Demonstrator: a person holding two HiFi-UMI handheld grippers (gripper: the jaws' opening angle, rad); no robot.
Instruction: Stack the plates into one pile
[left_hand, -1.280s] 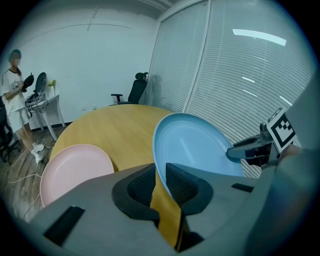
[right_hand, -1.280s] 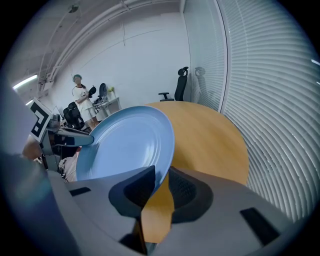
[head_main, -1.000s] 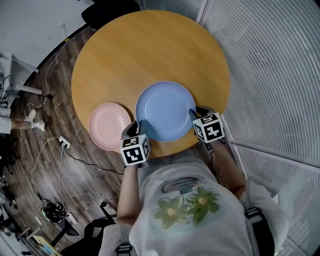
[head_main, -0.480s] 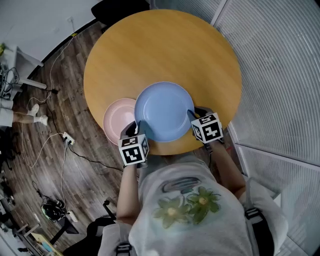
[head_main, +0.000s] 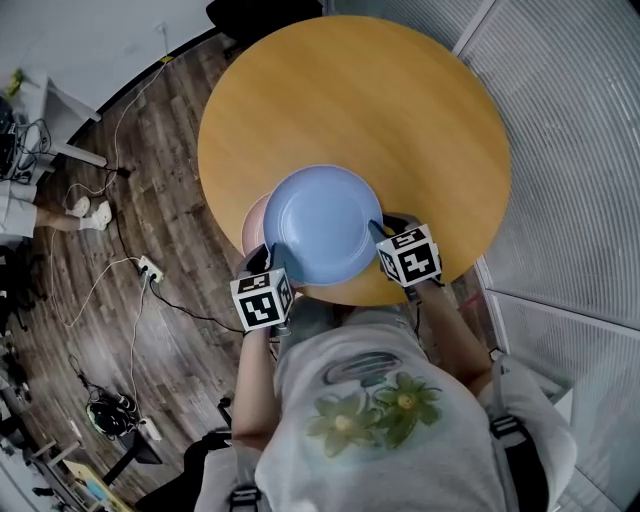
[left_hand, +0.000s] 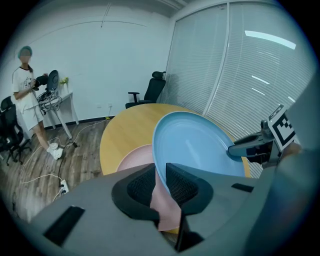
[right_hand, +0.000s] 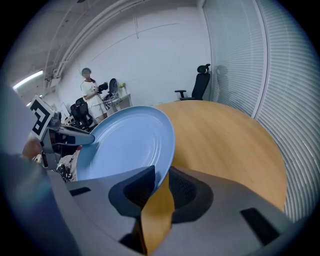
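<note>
Left gripper (left_hand: 160, 189): jaws drawn in to a narrow gap and clamped on the rim of the blue plate (head_main: 322, 222), one pad on each face of the rim.
Right gripper (right_hand: 160, 189): closed the same way on the opposite side of that rim, pads pressing it from both faces.
Blue plate, place: it spans the space between the two grippers, carried by its two near edges. It is raised off the bench (head_main: 350, 100) near the bench's front edge, and from each gripper it reaches forward and inward toward the other one.
Blue plate, look: round, pale blue and smooth. It is shallow, with a low upturned rim and faint rings inside, and nothing lies on it.
Pink plate (head_main: 254, 222): under the blue plate on the left gripper's side, flat on the bench. Only a crescent shows past the blue rim from above, and pink also shows between the left gripper's jaws. I cannot tell whether the two plates touch.
Bench: a round wooden top stretching away ahead of both grippers.
Farther out: a black office chair (right_hand: 200, 82) stands past the bench's far edge. A person (left_hand: 25, 85) stands by the white wall, well off beyond the left gripper, and slatted blinds (head_main: 570, 130) run along the right gripper's side.
</note>
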